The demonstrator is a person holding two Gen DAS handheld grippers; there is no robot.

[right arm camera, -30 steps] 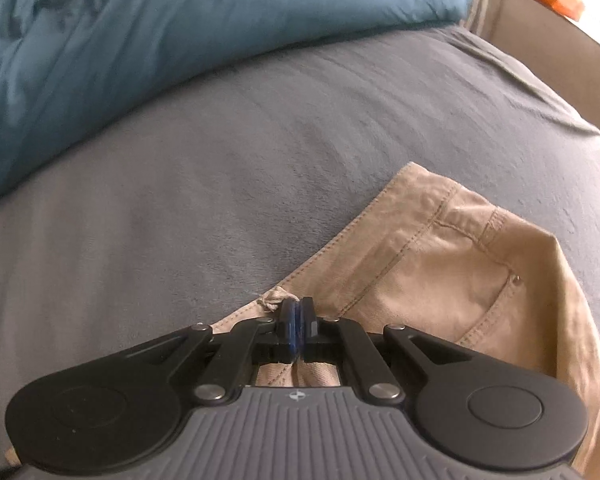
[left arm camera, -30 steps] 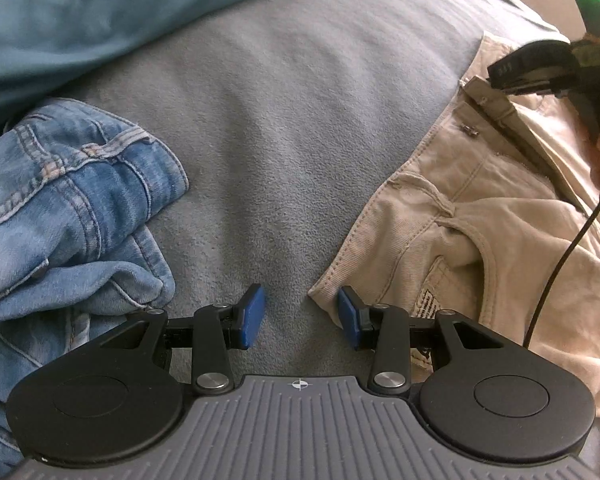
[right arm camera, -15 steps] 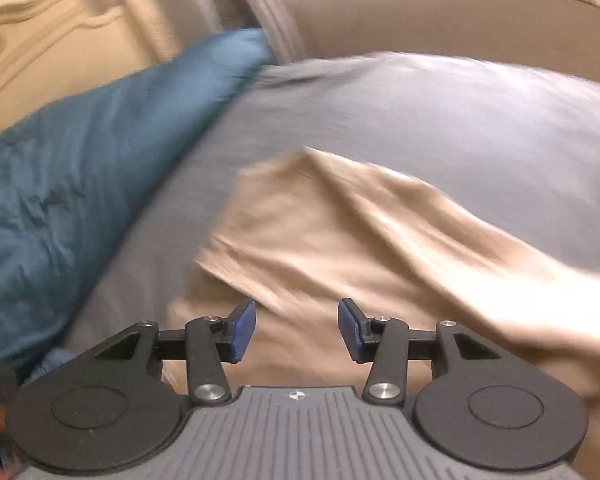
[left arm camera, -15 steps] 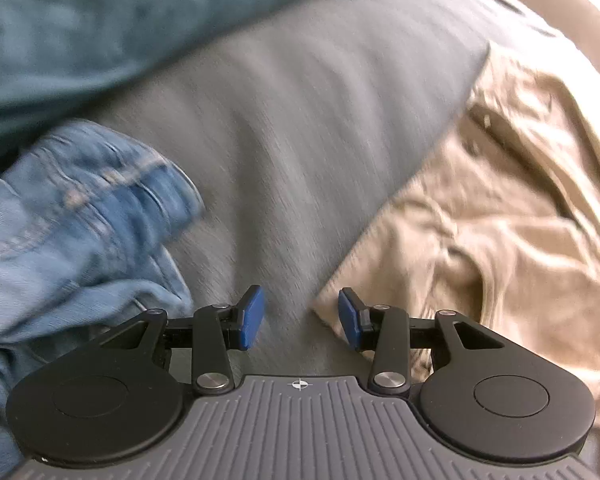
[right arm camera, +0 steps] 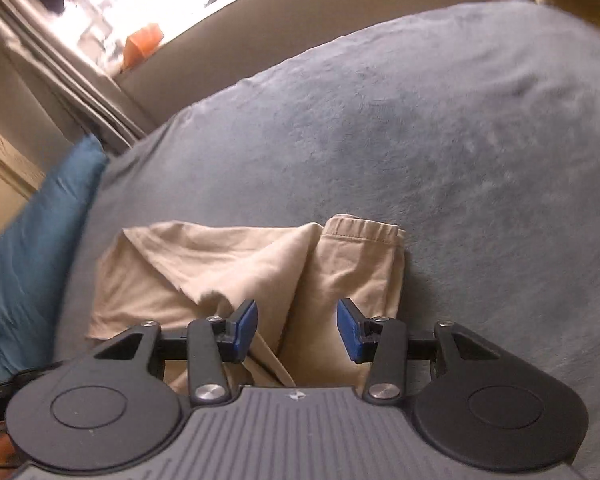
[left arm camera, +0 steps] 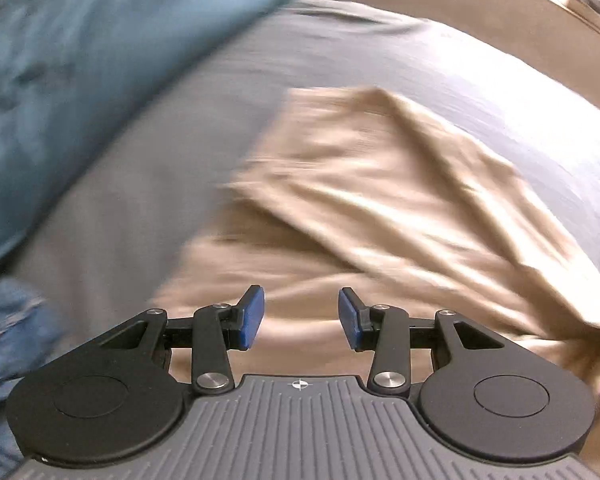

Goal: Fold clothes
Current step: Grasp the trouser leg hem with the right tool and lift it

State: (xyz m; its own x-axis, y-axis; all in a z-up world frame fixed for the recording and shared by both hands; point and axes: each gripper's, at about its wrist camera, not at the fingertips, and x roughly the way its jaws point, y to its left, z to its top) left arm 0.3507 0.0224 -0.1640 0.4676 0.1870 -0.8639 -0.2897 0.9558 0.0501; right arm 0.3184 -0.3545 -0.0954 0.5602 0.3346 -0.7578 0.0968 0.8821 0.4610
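Beige trousers [left arm camera: 380, 200] lie crumpled on the grey bed cover [left arm camera: 180, 184], blurred in the left wrist view. My left gripper [left arm camera: 300, 316] hovers over their near part, open, with nothing between its blue pads. In the right wrist view the trousers [right arm camera: 228, 264] show two leg ends, one with a hemmed cuff [right arm camera: 360, 230]. My right gripper [right arm camera: 296, 328] hangs above them; its jaws are closing slightly, and no cloth is pinched between them.
A pile of blue jeans [left arm camera: 8, 328] lies at the left edge. A teal duvet [left arm camera: 80, 72] runs along the bed's far left side. A beige bed frame [right arm camera: 300, 20] and a bright window sill [right arm camera: 140, 40] lie beyond the cover.
My right gripper opened, let go of the trousers' edge and swung round to face the leg ends. My left gripper moved right, from the gap beside the jeans to over the trousers.
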